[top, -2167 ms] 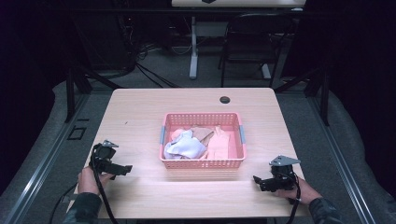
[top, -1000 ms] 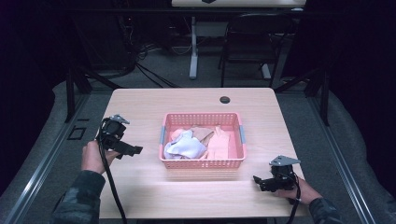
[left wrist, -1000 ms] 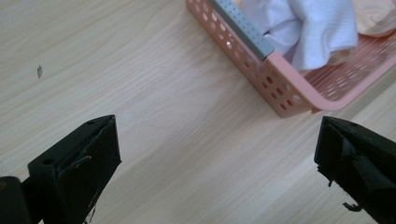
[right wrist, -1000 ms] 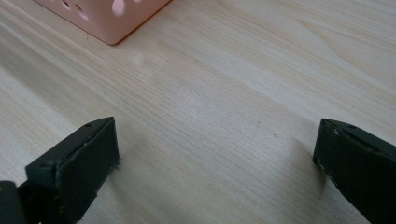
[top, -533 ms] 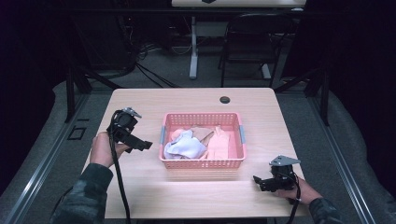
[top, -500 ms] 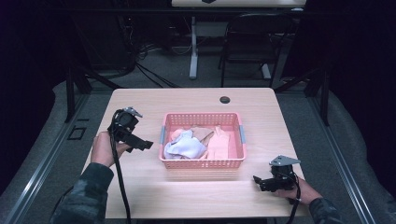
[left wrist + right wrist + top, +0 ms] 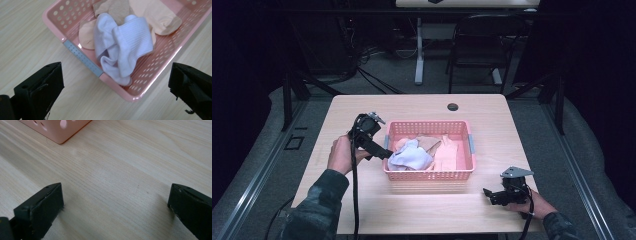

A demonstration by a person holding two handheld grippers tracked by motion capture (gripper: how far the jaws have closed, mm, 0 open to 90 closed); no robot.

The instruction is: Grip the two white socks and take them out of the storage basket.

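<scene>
Dark floor and cables ring the pale wood tabletop (image 7: 422, 210), where a pink basket (image 7: 428, 175) sits near the middle with socks inside. Over the last 2 seconds we have brought our left gripper (image 7: 379, 150) from the tabletop's left edge up to the basket's left end, and it now hangs just beside the rim. Its fingers (image 7: 40, 87) are spread wide with nothing between them, and in the left gripper view they frame the white sock (image 7: 122, 47), which lies bunched on top at the basket's left end, over the peach socks (image 7: 155, 15).

Our right gripper (image 7: 499, 195) has not moved in that time. It rests low over the tabletop near the front right corner, fingers (image 7: 40, 205) also spread and empty, with only the basket's corner (image 7: 60, 130) ahead of it.

We judge the approach nearly done. The left gripper looks lined up on the white sock, so the next step is likely to lower in over the rim and pinch it. No sock has left the basket yet.
</scene>
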